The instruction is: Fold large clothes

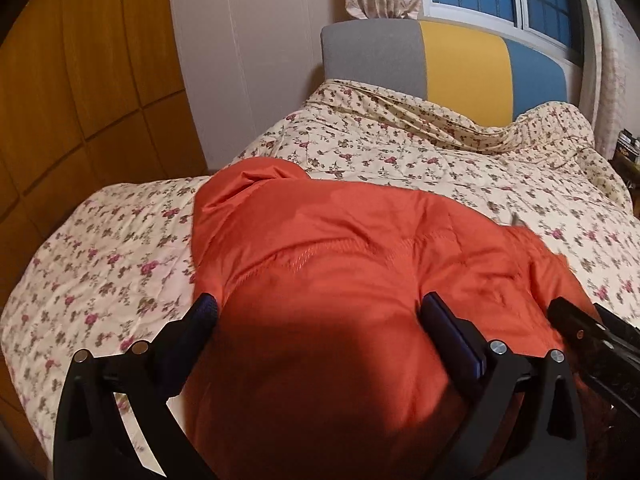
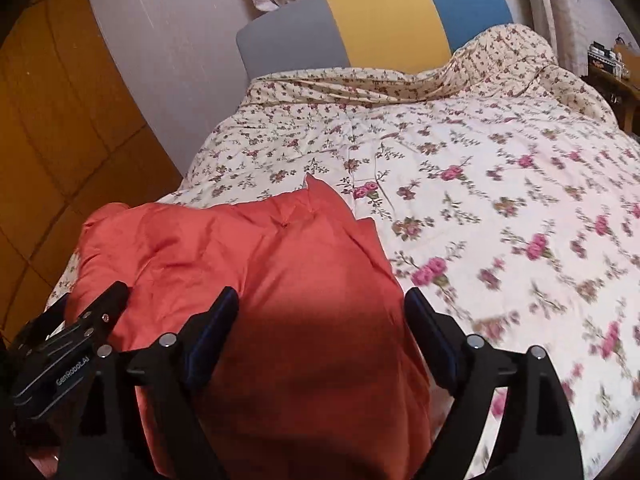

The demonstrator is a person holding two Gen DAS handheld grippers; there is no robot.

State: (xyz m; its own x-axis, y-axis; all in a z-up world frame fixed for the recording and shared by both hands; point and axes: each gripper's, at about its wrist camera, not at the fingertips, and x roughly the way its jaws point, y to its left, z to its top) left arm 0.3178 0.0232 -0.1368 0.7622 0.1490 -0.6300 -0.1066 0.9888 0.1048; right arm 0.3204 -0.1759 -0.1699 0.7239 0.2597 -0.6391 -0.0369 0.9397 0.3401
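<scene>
Left gripper (image 1: 320,312), right gripper (image 2: 322,304): jaws wide over puffy orange padded jacket (image 1: 340,248); soft, slippery, light; pinch hem corners.

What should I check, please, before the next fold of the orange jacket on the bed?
1. Left gripper open, not pinching: ok.
2. Right gripper open: ok.
3. Orange jacket lies on the floral quilt: ok.
4. Jacket flat, no bulges: not ok, it is puffy and creased.
5. Free quilt beyond the jacket: ok.
6. Sleeves tucked in: cannot tell.
</scene>
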